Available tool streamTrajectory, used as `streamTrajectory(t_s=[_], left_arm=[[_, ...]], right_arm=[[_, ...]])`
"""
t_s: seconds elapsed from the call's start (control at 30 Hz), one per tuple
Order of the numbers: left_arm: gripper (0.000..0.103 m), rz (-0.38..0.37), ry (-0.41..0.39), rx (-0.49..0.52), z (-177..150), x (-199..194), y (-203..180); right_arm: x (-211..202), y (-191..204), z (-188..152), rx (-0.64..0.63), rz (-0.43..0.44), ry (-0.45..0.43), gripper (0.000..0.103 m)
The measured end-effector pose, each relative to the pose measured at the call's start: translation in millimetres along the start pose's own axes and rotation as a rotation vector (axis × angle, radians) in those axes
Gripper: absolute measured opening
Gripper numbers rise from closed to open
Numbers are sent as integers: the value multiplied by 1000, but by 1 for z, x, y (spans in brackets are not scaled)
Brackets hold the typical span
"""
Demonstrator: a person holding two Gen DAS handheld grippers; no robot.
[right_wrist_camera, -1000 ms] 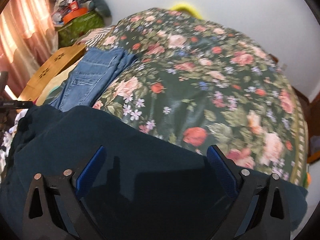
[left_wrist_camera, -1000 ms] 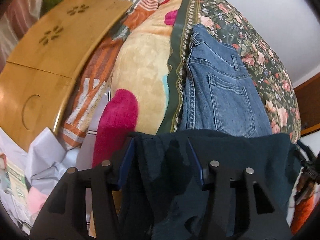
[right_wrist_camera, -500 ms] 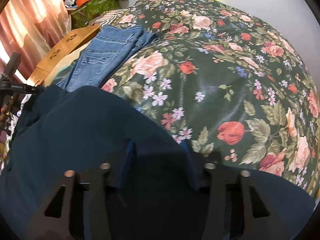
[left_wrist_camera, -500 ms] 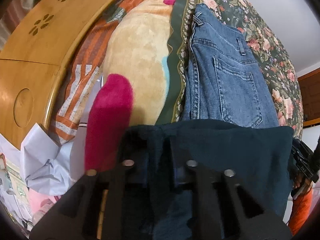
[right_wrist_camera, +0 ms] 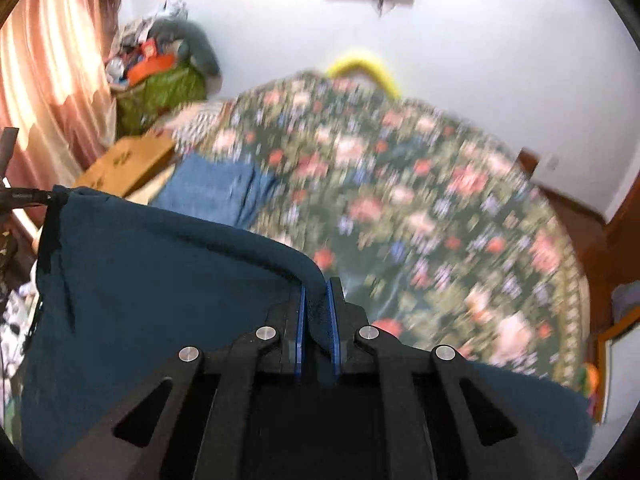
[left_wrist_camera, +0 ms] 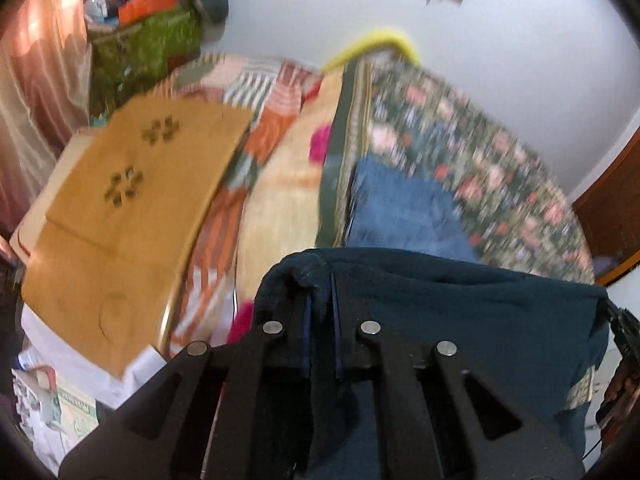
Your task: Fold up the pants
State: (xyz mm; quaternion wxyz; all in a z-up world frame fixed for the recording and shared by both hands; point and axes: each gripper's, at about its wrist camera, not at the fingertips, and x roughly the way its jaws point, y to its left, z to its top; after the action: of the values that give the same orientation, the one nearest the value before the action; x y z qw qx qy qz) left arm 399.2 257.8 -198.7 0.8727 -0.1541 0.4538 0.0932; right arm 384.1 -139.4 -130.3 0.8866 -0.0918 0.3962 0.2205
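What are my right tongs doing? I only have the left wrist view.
Observer: The right tongs are shut on a pinched ridge at the edge of the dark teal pants.
Operator: Does cloth stick out on their right side too?
Observer: Yes. Most of it spreads to their left, but some teal cloth also shows low on their right, in front of the floral bedspread.

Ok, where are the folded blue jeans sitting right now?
The blue jeans lie on the floral bedspread near its green border, just beyond the dark teal pants; in the right wrist view they sit left of centre, beside the wooden board.
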Motion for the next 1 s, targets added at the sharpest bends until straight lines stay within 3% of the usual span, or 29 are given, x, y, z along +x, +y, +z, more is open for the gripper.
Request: streamTrajectory(t_s=[0.1, 0.23, 0.4, 0.57, 0.83, 1.0], left_arm=[[8, -16, -53, 37, 6, -28, -10], [8, -14, -80, 125, -15, -55, -19], [8, 18, -100, 163, -59, -85, -18], [8, 42, -125, 198, -105, -110, -7], [8, 64, -86, 190, -183, -125, 18], [8, 69, -35, 156, -224, -118, 27]], right_arm=[[-28, 3, 2, 23, 14, -27, 9], [-49, 6, -8, 23, 30, -29, 9], [-98, 30, -59, 34, 64, -13, 8], [-120, 45, -96, 37, 85, 8, 8], [-134, 71, -184, 147, 165, 113, 9], [-131, 78, -218, 193, 173, 157, 9]])
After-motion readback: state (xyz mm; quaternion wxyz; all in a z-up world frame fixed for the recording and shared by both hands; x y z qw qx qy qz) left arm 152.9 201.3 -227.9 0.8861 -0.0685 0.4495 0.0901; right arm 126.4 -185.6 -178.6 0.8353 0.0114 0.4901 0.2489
